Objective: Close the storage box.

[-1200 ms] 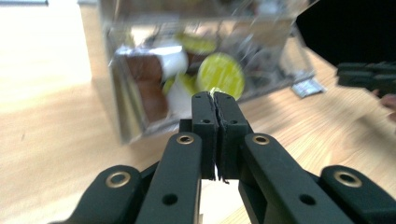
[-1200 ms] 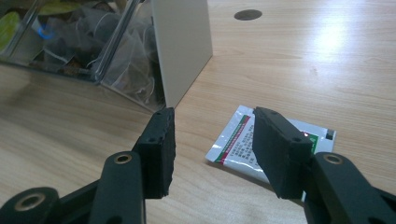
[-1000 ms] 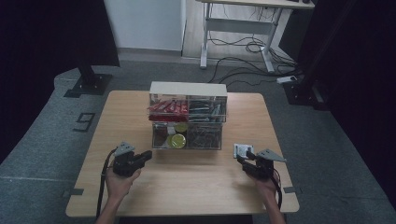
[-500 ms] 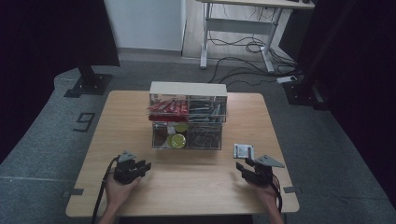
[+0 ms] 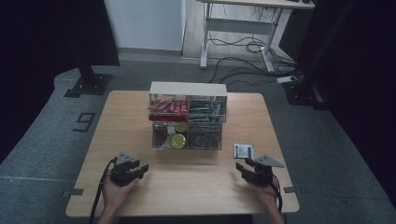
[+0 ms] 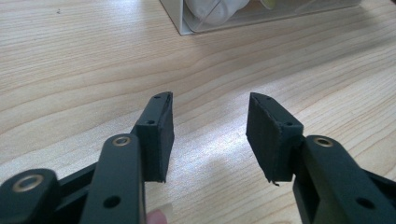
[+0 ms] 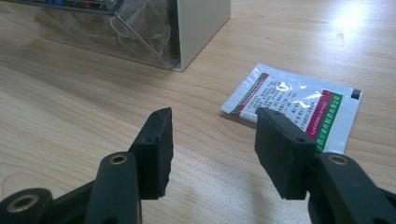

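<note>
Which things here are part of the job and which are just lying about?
In the job: the silver sachet lying on the table in front of the right tongs; the clear two-tier organizer beside it; the left tongs, whose jaws have just been opening with nothing between them.

Lying about: the desk frame behind the table; cables on the floor; the floor marker.

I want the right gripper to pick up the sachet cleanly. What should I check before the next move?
1. Right gripper jaws open, nothing between them: ok.
2. Sachet flat on the table, apart from the clear organiser: ok.
3. Sachet centred between the jaws: not ok, it lies ahead, behind the right-hand jaw.
4. Left gripper open and empty, its jaws having just opened: ok.
5. Sachet sealed: cannot tell.
</note>
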### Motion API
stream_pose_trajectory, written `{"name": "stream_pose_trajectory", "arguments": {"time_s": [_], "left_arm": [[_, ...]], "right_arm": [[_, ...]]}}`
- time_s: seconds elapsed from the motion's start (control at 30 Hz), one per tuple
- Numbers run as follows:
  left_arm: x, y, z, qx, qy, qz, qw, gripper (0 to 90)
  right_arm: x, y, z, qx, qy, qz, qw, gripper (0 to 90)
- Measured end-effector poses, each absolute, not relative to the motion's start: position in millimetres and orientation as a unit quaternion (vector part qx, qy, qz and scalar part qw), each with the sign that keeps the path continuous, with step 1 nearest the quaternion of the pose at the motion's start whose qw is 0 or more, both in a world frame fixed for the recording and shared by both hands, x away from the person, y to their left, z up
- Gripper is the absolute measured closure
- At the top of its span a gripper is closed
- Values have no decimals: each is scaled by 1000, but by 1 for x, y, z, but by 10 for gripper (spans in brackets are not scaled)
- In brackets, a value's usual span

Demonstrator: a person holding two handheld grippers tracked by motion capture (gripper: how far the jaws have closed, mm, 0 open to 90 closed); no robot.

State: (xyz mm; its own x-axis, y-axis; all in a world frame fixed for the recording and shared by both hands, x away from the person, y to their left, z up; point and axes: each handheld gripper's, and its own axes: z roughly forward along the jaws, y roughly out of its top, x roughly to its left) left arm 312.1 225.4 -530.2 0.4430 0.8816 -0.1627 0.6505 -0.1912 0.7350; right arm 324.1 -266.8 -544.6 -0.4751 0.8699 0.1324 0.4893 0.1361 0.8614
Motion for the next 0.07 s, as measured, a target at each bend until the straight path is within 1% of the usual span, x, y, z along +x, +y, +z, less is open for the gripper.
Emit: {"name": "stream_pose_trajectory", "arguments": {"time_s": [0.03, 0.07], "left_arm": [[313, 226, -531, 758, 506, 151, 383, 488], [313, 226, -531, 758, 507, 152, 381, 488]], "right_arm": [[324, -267, -545, 469, 726, 459, 206, 457], [324, -267, -545, 469, 726, 459, 206, 457]]}}
